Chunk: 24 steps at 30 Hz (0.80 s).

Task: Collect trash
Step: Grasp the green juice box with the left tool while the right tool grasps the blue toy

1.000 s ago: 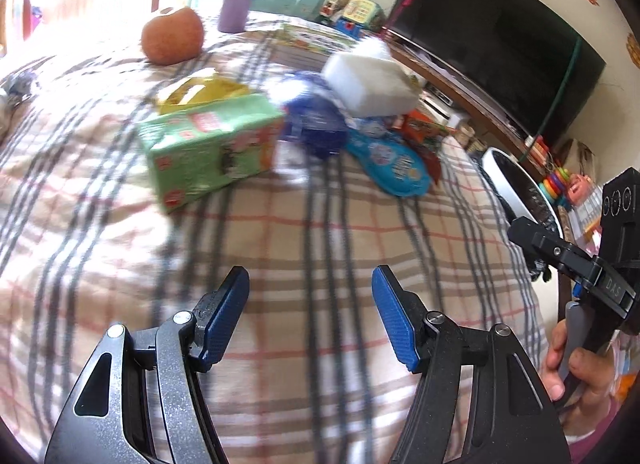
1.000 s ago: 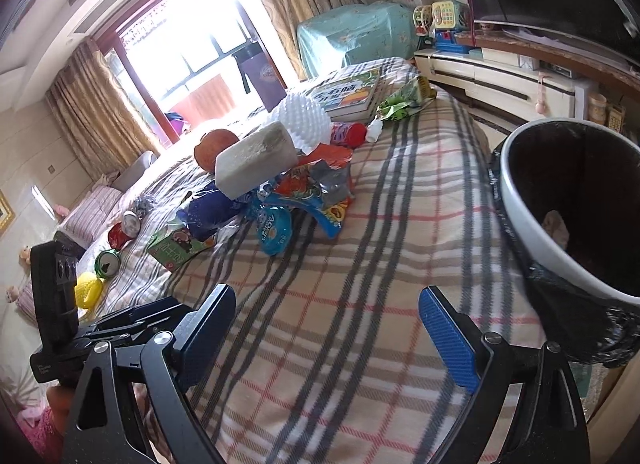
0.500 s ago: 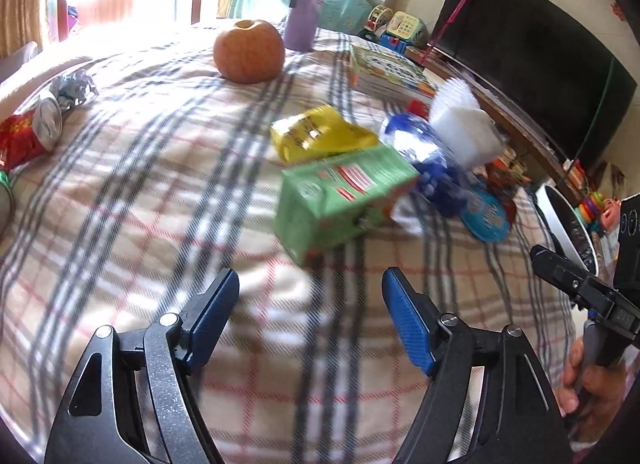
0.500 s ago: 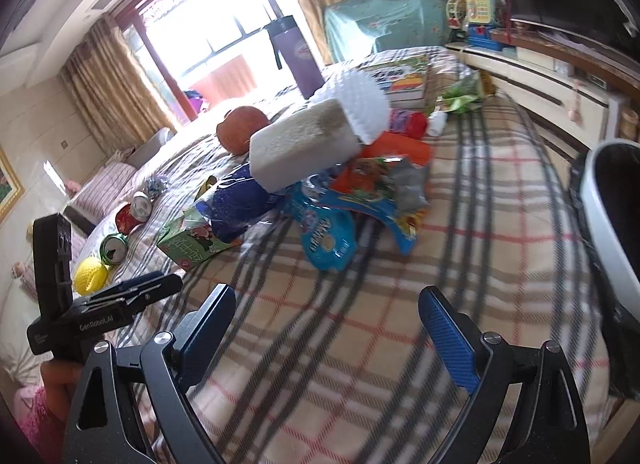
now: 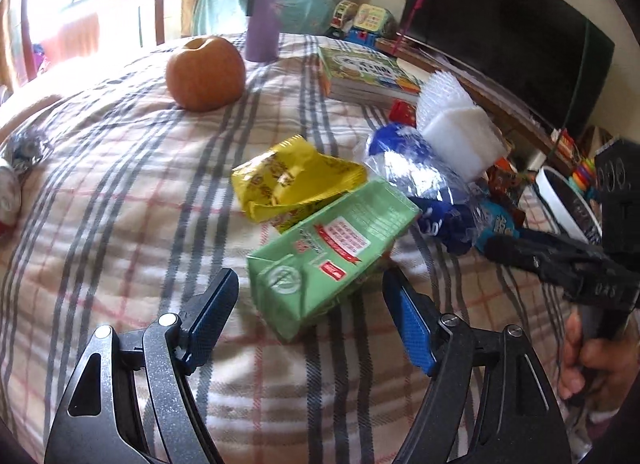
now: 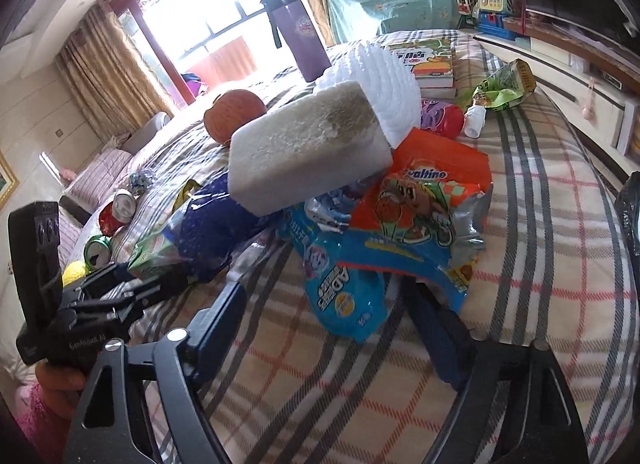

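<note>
1. The left gripper stands agape, clasping nothing; the green carton lies on the plaid blanket with its near end just ahead of the fingertips.
2. The right gripper is closing, nothing pinched yet; the blue snack packet reaches down between its fingertips.
3. Behind that packet the orange wrapper and white foam block pile up.

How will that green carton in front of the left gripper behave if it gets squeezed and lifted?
The green carton lies on its side with a dented end, so it is probably empty, light, and likely to crush. On the soft plaid blanket it may slide rather than roll.
</note>
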Tool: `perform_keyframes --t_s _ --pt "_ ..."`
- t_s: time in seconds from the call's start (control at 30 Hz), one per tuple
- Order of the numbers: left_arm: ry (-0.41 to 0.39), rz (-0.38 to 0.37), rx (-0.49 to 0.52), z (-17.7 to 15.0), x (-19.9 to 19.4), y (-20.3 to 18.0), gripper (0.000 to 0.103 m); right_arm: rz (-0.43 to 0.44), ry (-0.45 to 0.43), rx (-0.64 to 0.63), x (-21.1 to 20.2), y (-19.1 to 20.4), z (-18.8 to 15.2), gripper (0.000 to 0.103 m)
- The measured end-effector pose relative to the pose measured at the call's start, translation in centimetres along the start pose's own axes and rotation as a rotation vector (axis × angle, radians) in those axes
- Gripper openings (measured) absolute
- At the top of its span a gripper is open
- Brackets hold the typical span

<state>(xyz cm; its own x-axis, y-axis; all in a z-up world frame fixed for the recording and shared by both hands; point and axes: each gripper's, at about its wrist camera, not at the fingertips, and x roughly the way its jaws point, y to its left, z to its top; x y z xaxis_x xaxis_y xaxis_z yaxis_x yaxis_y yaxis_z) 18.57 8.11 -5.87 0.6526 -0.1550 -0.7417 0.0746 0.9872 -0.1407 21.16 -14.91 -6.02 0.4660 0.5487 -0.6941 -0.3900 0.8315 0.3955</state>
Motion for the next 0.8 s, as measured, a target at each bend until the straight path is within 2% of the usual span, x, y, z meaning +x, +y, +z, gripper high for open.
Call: perform_keyframes --t_s 0.07,0.13,0.23,0.3,0.37,0.53,0.63,0.7,0.8 --pt "-0.014 0.001 0.027 0.0 -0.2 -0.5 0.07 -0.009 -0.002 0.005 0.0 -0.1 0.0 0.064" --pt "-0.016 -0.016 0.043 -0.1 -0.4 -1.1 0.049 -0.016 0.0 0.01 -0.1 -0.3 -0.1 0.034" --pt "-0.004 -0.045 0.061 -0.7 -0.5 -2.2 0.036 -0.014 -0.009 0.009 -0.7 -0.3 -0.5 0.032" --pt "-0.006 -0.048 0.083 -1.0 -0.8 -3.2 0.035 -0.015 -0.018 0.0 -1.4 -0.2 -0.9 0.03" --pt "-0.012 -0.06 0.1 -1.7 -1.4 -4.4 0.035 -0.014 -0.02 -0.003 -2.1 -0.2 -1.5 0.02" --pt "0.008 -0.121 0.099 -3.0 -2.1 -6.7 0.035 -0.037 -0.033 -0.015 -4.2 -0.7 -3.2 0.018" --pt "0.024 -0.134 0.111 -3.4 -2.1 -7.9 0.035 -0.059 -0.037 -0.021 -5.6 -1.0 -4.2 0.018" --pt "0.022 -0.116 0.128 -3.5 -2.0 -8.6 0.036 -0.072 -0.037 -0.014 -6.3 -1.5 -4.8 0.017" --pt "0.022 -0.101 0.129 -3.3 -1.8 -8.9 0.049 -0.081 -0.039 0.006 -7.1 -2.3 -5.6 0.017"
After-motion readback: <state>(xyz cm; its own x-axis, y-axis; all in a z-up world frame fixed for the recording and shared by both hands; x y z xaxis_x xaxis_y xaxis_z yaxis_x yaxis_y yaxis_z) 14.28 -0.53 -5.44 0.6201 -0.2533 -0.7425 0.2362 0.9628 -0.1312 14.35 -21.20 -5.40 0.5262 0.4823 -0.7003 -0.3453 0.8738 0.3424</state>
